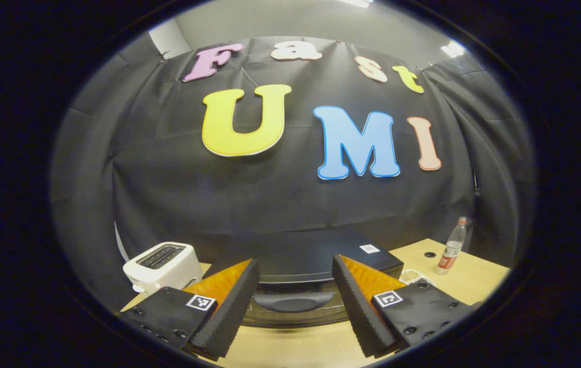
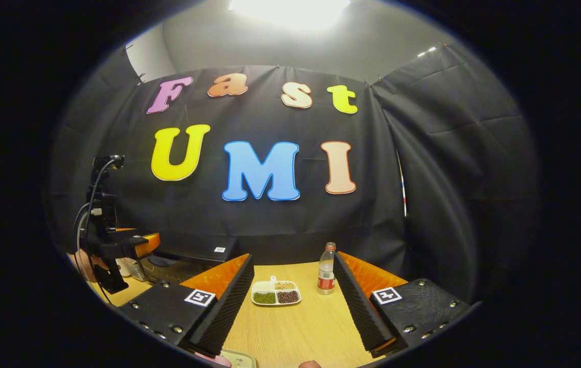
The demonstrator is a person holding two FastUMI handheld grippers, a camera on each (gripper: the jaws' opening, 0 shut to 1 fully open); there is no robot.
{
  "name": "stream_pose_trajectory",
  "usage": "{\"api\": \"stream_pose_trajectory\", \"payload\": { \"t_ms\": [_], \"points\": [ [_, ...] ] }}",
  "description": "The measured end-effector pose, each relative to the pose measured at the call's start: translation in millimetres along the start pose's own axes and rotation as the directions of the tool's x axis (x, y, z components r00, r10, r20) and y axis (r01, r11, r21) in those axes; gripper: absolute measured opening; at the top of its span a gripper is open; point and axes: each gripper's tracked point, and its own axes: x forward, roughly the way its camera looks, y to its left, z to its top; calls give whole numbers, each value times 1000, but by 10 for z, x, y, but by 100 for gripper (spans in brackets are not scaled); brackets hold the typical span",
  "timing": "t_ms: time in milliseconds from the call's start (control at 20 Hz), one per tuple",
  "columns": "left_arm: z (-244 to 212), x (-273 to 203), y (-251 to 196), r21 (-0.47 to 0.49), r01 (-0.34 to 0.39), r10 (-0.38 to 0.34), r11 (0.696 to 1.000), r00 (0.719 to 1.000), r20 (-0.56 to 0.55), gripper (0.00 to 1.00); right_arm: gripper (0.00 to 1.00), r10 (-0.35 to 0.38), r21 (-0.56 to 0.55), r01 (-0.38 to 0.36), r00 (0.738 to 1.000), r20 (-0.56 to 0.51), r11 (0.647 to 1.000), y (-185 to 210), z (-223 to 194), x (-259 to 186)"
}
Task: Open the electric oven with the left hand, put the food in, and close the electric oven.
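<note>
1. In the left gripper view, the left gripper [image 1: 293, 306] is spread wide at the bottom of the frame, holding nothing
2. Between its fingers sits the black electric oven [image 1: 310, 276], its door handle [image 1: 293, 301] low at centre; the door looks closed, though it is hard to be sure
3. A white toaster [image 1: 162, 266] sits lower left, a bottle [image 1: 452, 247] lower right
4. In the right gripper view, the right gripper [image 2: 293, 312] gapes empty over the wooden table [image 2: 300, 327]
5. A divided food tray [image 2: 276, 293] lies between its fingers, low at centre

left tool [image 1: 293, 301] open, right tool [image 2: 293, 301] open
</note>
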Motion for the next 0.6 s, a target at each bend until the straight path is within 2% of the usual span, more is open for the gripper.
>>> {"api": "stream_pose_trajectory", "payload": {
  "t_ms": [50,150,300,350,550,600],
  "points": [
    [-71,73,6,0,0,0,1000,1000,-13,96,96,-7,-4,7,1000,-7,1000,3,-14,6],
    [-197,206,4,-4,3,-3,1000,999,-38,100,96,-22,-17,21,999,-23,1000,-11,-66,23],
    [-403,340,17,-19,-5,4,1000,998,-66,100,96,-45,-28,44,998,-37,999,-50,-101,19],
    [-436,377,20,-25,-10,9,1000,997,-71,97,96,-51,-31,49,998,-41,998,-54,-100,23],
    [-576,465,24,-29,-34,32,999,996,-84,100,96,-63,-59,60,997,-49,996,-102,-132,19],
    [-591,478,8,-20,-34,32,999,996,-78,92,96,-65,-61,62,997,-50,996,-106,-127,18]
  ]
}}
